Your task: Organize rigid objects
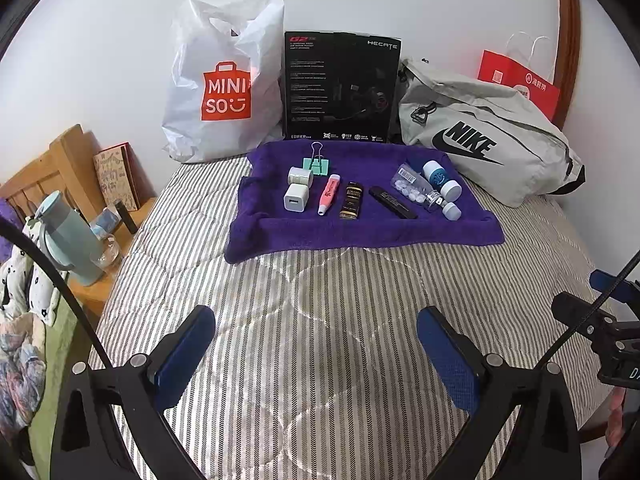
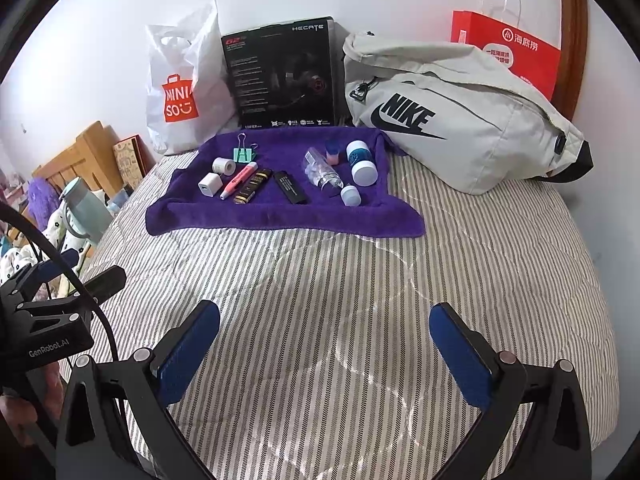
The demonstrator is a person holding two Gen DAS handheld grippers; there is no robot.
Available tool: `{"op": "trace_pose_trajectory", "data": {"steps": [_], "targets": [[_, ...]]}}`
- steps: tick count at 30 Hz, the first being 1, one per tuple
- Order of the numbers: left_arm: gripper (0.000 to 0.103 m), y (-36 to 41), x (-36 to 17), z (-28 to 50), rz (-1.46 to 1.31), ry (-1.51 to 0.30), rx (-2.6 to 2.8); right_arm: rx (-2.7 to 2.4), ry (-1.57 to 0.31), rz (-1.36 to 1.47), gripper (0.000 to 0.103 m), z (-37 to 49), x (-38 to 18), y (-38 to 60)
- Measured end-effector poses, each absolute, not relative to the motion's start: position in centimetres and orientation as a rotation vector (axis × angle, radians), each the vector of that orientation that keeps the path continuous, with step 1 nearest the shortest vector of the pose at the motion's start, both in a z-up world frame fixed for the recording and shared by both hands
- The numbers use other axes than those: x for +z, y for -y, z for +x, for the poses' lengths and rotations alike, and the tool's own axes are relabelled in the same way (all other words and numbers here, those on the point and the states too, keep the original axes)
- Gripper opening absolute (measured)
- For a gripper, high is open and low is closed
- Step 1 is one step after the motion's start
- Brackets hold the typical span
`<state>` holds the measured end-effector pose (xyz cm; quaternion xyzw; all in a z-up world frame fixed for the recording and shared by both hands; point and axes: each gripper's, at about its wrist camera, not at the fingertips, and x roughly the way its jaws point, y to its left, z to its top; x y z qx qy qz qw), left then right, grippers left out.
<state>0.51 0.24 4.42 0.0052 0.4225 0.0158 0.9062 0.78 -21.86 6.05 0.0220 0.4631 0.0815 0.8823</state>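
A purple towel lies on the striped bed with small items on it. From left: a white charger cube, a tape roll, a green binder clip, a pink pen-like tube, a black-gold tube, a flat black stick, a clear pill packet, and white-capped bottles. My left gripper and right gripper both hover open over bare bedding, well short of the towel.
Behind the towel stand a white Miniso bag, a black Hecate box, a grey Nike bag and a red paper bag. A wooden nightstand with a teal bottle is left of the bed.
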Motion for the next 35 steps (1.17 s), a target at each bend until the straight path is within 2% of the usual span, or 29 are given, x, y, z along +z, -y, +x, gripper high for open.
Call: {"op": "trace_pose_trajectory", "data": {"steps": [35], "targets": [[0.102,-0.63,4.52,0.41,0.006,-0.862,0.035,0.177,-0.971,0.042,0.103,0.77,5.75,22.07]]}}
